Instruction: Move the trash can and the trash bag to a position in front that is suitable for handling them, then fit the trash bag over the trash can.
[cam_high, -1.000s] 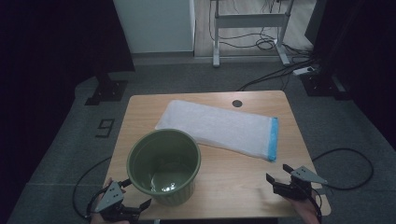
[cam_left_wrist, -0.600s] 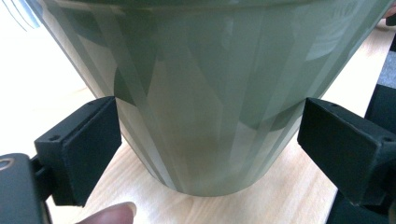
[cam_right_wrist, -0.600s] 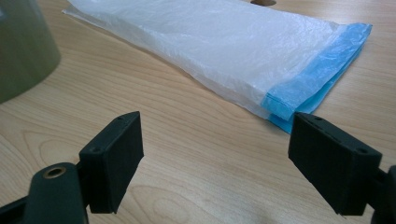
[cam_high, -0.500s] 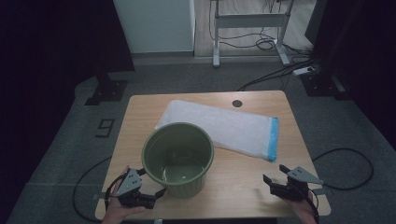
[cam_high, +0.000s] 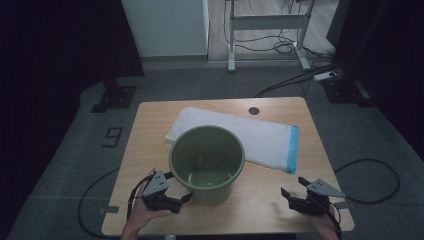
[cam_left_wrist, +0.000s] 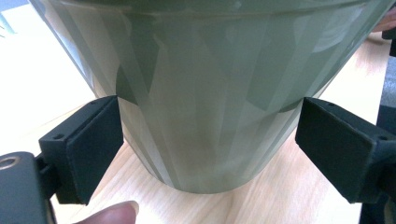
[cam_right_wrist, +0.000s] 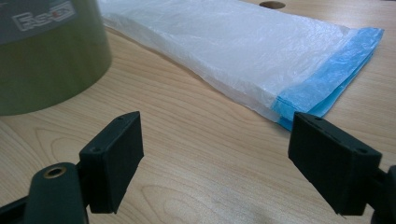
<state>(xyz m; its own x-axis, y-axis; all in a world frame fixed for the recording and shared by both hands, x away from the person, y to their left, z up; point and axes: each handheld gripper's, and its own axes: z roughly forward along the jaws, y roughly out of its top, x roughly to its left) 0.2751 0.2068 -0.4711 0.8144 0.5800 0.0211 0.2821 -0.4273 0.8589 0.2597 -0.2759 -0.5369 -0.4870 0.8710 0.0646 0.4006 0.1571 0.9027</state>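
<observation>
A: Near edge: left gripper (cam_high: 177, 200) spread wide, jaws flanking the green pot's (cam_high: 207, 165) base, not clamping.
B: Right gripper (cam_high: 295, 197) agape too, empty, over bare wood table (cam_high: 260, 195).
A: Looks like pot-positioning; next, a squeeze on that smooth tapered plastic.
B: Beyond, crinkly white bag (cam_high: 260, 137), blue-edged, lying flat behind the pot.

Bucket (cam_high: 207, 163) on table (cam_high: 150, 125) near front, bag (cam_high: 260, 137) behind it, left gripper (cam_high: 186, 199) beside bucket, right gripper (cam_high: 293, 186) at front right
</observation>
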